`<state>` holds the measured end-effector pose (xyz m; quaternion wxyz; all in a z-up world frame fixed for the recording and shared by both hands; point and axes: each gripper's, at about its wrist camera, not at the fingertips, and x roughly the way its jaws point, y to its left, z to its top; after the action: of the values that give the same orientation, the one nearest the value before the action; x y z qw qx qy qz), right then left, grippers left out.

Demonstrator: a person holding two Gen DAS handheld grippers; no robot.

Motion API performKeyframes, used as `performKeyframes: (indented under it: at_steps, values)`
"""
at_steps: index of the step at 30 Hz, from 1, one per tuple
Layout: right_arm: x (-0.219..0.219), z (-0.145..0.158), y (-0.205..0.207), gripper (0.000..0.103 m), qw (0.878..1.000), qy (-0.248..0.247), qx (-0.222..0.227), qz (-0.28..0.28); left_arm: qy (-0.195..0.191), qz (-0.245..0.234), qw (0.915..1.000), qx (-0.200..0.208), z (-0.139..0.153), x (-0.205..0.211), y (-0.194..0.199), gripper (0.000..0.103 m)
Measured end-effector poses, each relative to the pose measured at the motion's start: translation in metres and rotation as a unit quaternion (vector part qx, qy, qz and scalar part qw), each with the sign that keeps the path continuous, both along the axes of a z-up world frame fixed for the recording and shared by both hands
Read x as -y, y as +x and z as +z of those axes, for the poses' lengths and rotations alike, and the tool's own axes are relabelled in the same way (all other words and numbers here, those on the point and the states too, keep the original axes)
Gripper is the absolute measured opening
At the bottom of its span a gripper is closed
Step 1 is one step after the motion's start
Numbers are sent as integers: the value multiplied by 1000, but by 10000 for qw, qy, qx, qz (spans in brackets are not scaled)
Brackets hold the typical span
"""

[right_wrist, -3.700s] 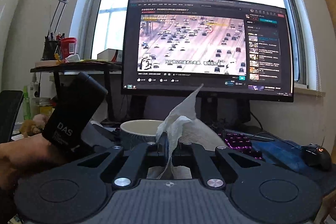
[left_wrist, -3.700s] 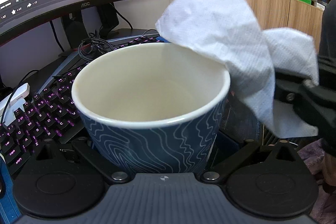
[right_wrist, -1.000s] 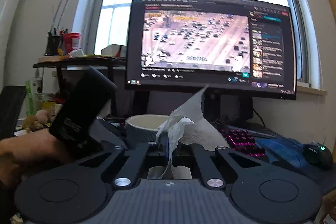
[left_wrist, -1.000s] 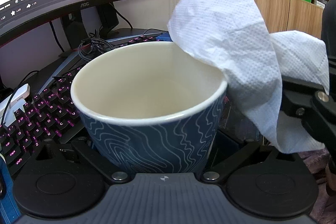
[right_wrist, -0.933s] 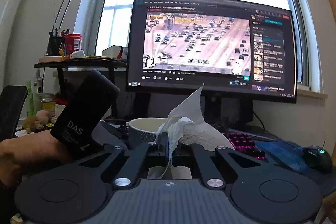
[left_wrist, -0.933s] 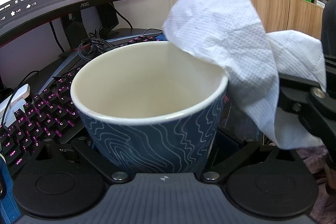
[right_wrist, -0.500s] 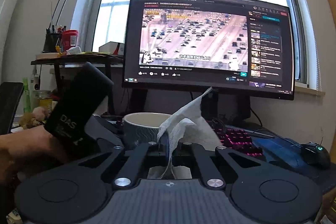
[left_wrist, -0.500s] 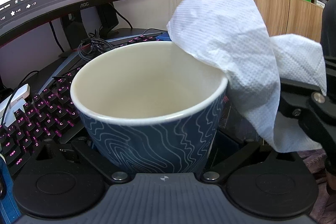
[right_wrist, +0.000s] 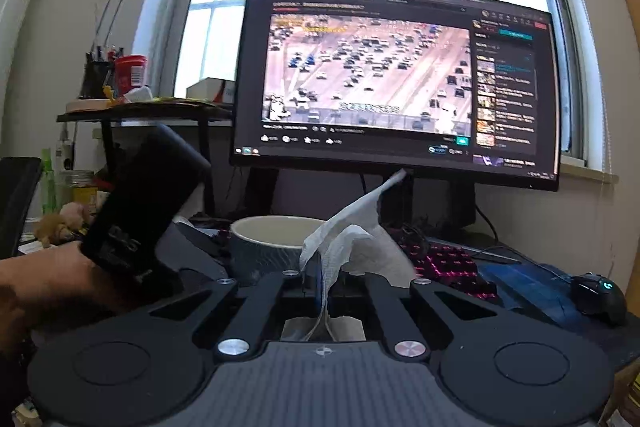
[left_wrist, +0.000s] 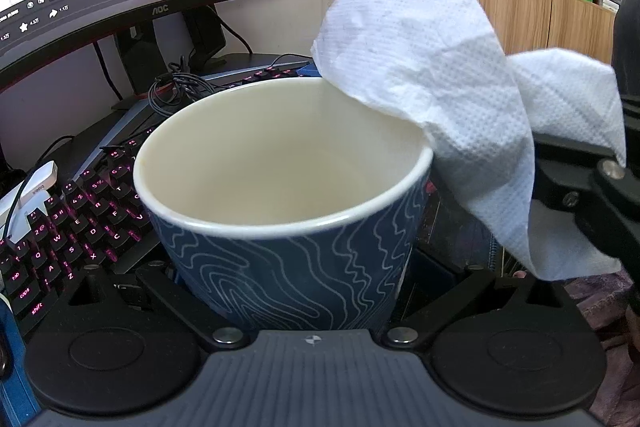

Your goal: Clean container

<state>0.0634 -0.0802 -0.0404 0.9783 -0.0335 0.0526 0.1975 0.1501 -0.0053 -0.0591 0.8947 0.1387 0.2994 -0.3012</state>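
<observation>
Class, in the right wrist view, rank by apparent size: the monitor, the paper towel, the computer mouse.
1. monitor
2. paper towel, though it sits nearest the camera, which inflates it
3. computer mouse

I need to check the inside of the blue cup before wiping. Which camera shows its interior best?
The left wrist view: the cup, held in the left gripper, fills the frame and its cream interior is open to the camera. The right wrist view shows only its rim and a strip of wall, partly behind the paper towel in the right gripper.

One cup (left_wrist: 288,259), one tissue (left_wrist: 436,67), one monitor (right_wrist: 396,83), one keyboard (left_wrist: 76,219) — two claws (left_wrist: 312,291) (right_wrist: 324,279).
</observation>
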Motion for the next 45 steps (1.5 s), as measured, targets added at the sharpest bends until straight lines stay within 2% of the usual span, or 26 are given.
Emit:
performKeyframes:
  at_steps: [12,19,45]
  values:
    - [1,-4,2,4,10000,14,-40,-64,-16,-22,10000,-4,0,-3,4,103]
    - [-8,0,-5,4,9999,-114,89,8,4,-26,10000,1,0,-3,5,103]
    - [-3,-1,0,4,10000,11,42,-90,81,-49,10000,20,-1,2,-5,103]
